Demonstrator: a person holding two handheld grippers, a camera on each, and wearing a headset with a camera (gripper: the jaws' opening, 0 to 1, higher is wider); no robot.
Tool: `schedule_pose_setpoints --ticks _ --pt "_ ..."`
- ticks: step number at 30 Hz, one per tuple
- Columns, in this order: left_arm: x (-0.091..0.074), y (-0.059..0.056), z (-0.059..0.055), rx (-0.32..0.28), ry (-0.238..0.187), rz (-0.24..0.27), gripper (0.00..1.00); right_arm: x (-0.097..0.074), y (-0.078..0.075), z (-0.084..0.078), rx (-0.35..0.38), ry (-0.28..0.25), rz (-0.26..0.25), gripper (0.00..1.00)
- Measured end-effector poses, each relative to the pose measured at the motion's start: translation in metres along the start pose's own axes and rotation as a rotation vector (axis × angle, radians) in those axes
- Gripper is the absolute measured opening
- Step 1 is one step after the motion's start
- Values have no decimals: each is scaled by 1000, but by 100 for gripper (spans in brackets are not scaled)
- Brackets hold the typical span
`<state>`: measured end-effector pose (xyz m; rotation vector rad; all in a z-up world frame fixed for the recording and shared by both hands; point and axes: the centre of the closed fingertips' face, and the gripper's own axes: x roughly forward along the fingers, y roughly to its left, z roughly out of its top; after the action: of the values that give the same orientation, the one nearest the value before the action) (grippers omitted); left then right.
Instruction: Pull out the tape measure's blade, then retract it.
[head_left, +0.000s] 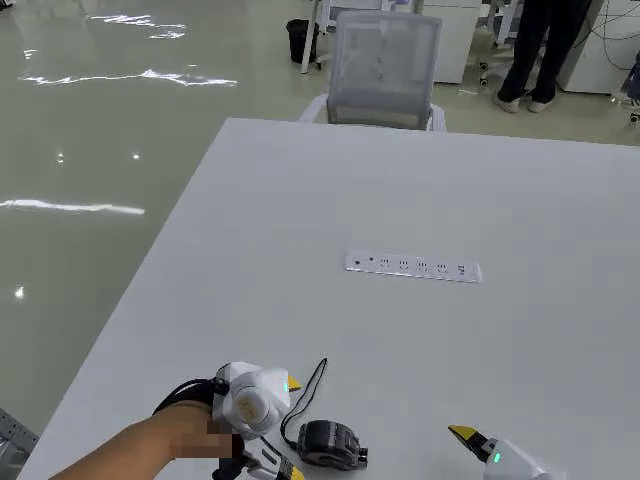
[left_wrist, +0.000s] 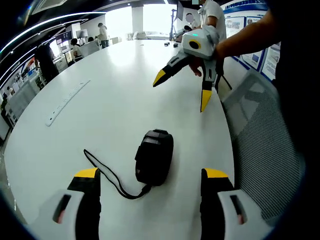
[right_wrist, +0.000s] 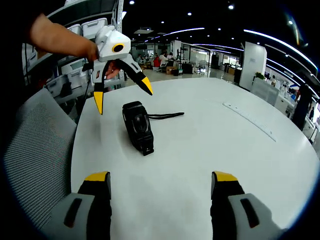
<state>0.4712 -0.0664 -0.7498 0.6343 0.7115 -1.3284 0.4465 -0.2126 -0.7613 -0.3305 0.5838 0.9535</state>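
Note:
A black tape measure (head_left: 328, 443) with a thin black wrist cord lies on the white table (head_left: 400, 200) near its front edge. In the left gripper view the tape measure (left_wrist: 155, 156) sits just ahead of my left gripper (left_wrist: 151, 174), which is open and straddles it without touching. In the head view the left gripper (head_left: 290, 428) is held by a hand just left of the case. My right gripper (right_wrist: 161, 176) is open with nothing between its jaws, some way back from the tape measure (right_wrist: 137, 125). In the head view the right gripper (head_left: 470, 440) is low at the right.
A white power strip (head_left: 412, 267) lies mid-table. A grey mesh chair (head_left: 385, 70) stands at the far edge, with a person standing behind it at the right. Another mesh chair back (left_wrist: 260, 145) is close to the table's near edge.

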Motion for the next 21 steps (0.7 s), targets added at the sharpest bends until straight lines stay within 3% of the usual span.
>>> schedule_pose_setpoints --ticks 4,13,16,21 --pt "6 1 -3 -4 17 -5 77 8 1 5 -18 8 27 80" --pt "19 0 5 -40 -6 -8 71 29 7 15 -60 32 96 74" --pt "22 -1 11 -33 -21 -22 70 39 13 18 -88 53 130 70" --pt "27 -1 11 -11 -1 -40 63 54 15 22 -128 85 161 63"
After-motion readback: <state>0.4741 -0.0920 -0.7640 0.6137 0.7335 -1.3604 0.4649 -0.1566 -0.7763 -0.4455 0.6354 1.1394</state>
